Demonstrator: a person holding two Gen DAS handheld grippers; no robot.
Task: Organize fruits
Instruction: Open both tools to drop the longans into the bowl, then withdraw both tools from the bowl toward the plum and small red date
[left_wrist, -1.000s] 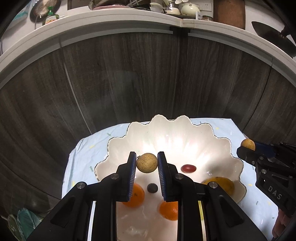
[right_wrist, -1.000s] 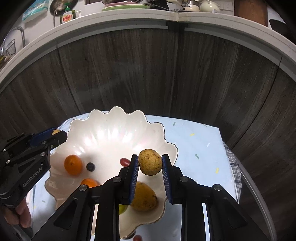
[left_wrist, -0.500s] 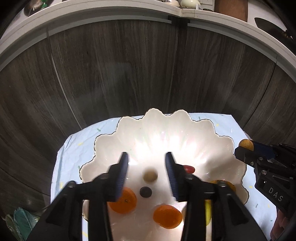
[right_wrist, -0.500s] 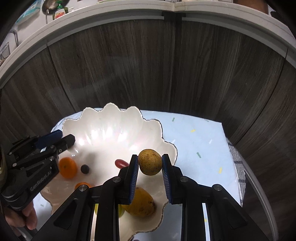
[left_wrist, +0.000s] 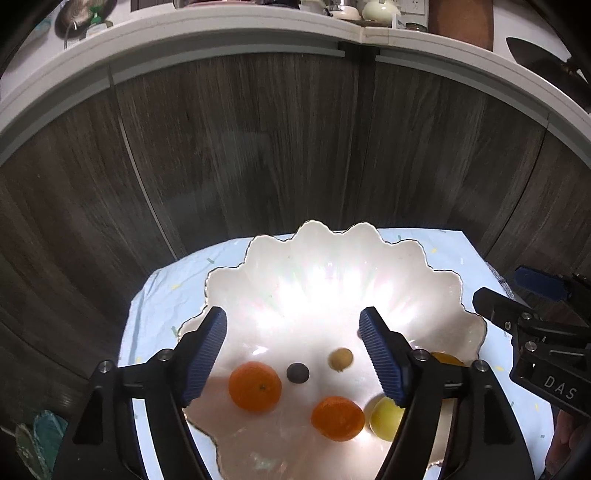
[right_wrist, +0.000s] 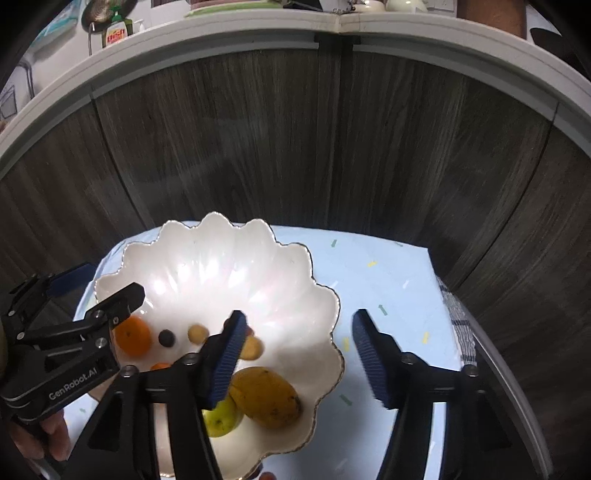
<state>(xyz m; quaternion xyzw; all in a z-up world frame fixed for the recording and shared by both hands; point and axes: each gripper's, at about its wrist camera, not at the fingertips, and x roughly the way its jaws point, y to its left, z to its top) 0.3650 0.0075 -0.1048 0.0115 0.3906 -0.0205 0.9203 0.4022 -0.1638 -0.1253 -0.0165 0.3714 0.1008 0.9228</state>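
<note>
A white scalloped bowl sits on a pale blue cloth. In it lie two oranges, a dark berry, a small tan fruit, a mango and a yellow-green fruit. A second tan fruit rests in the bowl just under the right gripper's left finger. My left gripper hangs over the bowl's middle, jaws opening, nothing between them. My right gripper hovers over the bowl's right rim, jaws also opening and empty.
The blue cloth has bare room right of the bowl, with a checked cloth at its right edge. Dark wood cabinet fronts rise behind, topped by a white counter edge. A hand holds the left gripper. A red fruit shows below the bowl.
Both grippers were shut on a tan fruit each. The left opened first and its fruit dropped into the bowl; the right then opened and its fruit fell into the bowl.
</note>
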